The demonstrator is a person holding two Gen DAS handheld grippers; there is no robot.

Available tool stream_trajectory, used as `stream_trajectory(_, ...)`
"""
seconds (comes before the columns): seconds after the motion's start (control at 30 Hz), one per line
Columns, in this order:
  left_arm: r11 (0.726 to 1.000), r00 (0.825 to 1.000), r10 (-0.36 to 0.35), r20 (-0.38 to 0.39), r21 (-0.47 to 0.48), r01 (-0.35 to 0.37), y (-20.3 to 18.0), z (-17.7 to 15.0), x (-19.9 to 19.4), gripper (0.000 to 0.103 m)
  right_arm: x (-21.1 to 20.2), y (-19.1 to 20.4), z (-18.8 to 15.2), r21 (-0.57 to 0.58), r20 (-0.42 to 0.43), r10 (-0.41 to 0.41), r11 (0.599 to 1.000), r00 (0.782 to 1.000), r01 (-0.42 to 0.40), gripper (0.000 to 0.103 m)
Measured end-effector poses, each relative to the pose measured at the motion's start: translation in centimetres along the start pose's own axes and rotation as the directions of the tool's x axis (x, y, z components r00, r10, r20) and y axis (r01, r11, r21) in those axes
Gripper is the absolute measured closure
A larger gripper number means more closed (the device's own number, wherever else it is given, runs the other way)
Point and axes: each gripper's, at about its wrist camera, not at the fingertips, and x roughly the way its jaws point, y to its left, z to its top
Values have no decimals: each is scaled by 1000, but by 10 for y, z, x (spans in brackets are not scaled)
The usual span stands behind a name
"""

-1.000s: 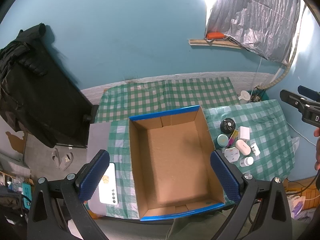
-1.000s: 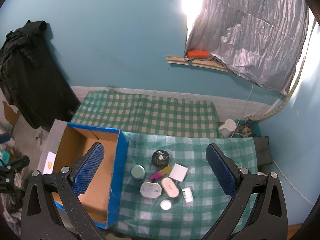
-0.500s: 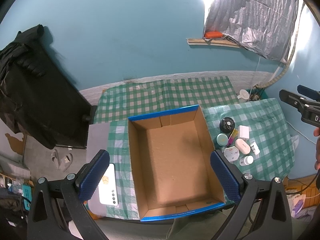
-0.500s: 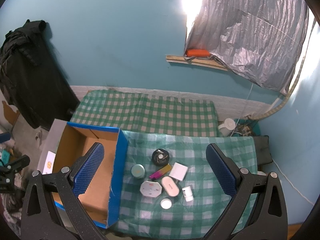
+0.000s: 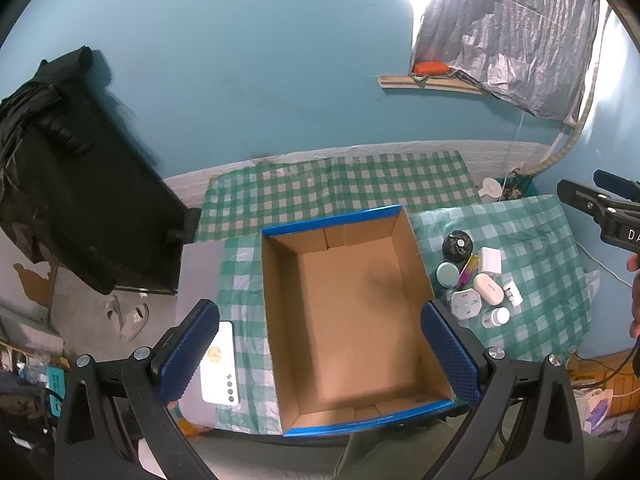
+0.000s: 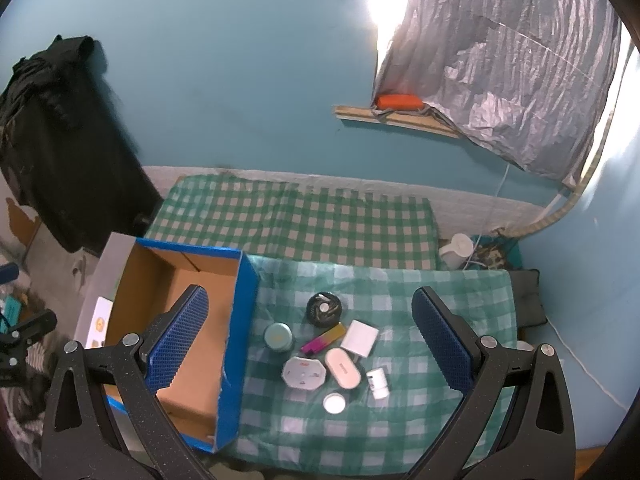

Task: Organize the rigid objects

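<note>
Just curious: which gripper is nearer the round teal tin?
Right. The right gripper hovers directly above the teal tin, framing the clutter. The left gripper hangs over the cardboard box beside it.

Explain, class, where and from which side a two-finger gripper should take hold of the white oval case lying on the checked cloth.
Grip the white oval case across its narrow middle, coming straight down from above. It lies flat, and its long sides look roughly parallel, so the pads should seat there. The plug adapter sits close on one side, so lower the fingers carefully into that gap.
</note>
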Motion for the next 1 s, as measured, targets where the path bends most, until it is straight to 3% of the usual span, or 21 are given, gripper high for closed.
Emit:
stream_trajectory(0.47,1000,999,30,-28,-1,-30,13,-1,8,1,3,1,0,-1,-25,10,1000,1000,-10,2)
stream_trajectory(1.0,992,981,115,-157,-38,-122,62,-29,73,1,53,-49,-21,44,-143,19,999,989,-12,2)
